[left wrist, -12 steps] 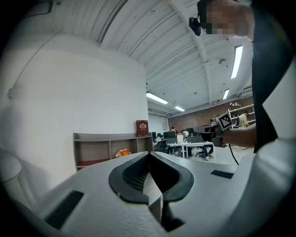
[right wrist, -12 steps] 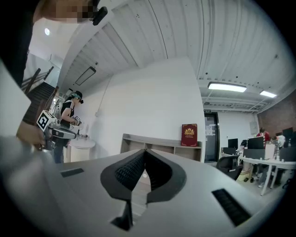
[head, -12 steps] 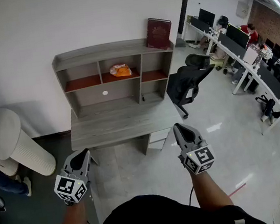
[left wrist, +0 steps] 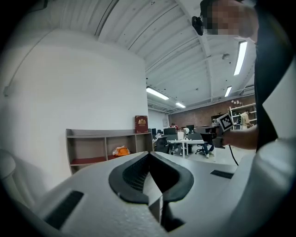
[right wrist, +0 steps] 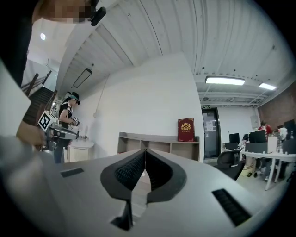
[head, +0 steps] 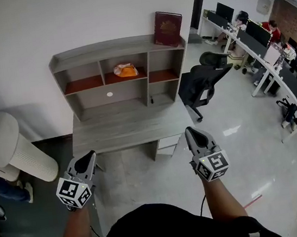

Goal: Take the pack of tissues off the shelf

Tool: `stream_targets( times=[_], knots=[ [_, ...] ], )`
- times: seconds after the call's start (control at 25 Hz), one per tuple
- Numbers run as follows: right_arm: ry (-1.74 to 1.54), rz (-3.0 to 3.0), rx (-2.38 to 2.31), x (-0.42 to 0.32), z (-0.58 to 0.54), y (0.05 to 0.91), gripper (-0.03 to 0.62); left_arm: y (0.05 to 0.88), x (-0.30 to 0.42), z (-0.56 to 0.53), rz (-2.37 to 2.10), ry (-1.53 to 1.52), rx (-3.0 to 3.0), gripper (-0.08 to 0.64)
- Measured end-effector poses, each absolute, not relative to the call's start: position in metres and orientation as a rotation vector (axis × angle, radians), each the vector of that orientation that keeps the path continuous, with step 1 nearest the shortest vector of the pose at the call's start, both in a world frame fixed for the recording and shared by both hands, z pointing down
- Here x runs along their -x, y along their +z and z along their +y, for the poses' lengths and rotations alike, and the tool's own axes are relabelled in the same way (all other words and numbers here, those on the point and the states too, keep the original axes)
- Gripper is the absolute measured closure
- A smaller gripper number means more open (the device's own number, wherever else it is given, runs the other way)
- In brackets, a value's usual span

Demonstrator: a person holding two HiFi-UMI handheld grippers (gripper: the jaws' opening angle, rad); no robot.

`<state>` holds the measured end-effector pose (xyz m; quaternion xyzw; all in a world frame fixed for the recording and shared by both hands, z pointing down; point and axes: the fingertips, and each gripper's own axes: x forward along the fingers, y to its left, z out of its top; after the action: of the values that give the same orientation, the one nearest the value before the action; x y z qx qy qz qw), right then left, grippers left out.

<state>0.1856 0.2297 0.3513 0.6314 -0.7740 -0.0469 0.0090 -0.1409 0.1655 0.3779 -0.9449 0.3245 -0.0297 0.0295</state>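
Orange crinkled pack of tissues (head: 125,69) in middle compartment of grey wooden desk shelf (head: 117,49), well ahead of both fingertips, left gripper (head: 89,156) and right gripper (head: 189,131) closed tip-to-tip, nothing between.

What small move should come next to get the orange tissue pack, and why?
Probably advance the right gripper toward the middle compartment of the grey wooden shelf: the orange tissue pack lies there, and this gripper, like the left gripper, hangs shut and empty, short of the grey desk.
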Motion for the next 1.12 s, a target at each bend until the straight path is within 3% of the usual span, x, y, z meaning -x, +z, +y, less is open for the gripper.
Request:
stream_targets(
  times=[0.56,1.12],
  knots=[
    [-0.069,-2.423,-1.96,-0.214,0.171,0.357,0.581,0.382,0.109,0.128,0.981,-0.139,2.952,0.543],
    [0.0,-2.252,-2.059,-0.222,0.071,0.369,0.58,0.414,0.083,-0.011,0.783,-0.17,3.053,0.543]
  ],
)
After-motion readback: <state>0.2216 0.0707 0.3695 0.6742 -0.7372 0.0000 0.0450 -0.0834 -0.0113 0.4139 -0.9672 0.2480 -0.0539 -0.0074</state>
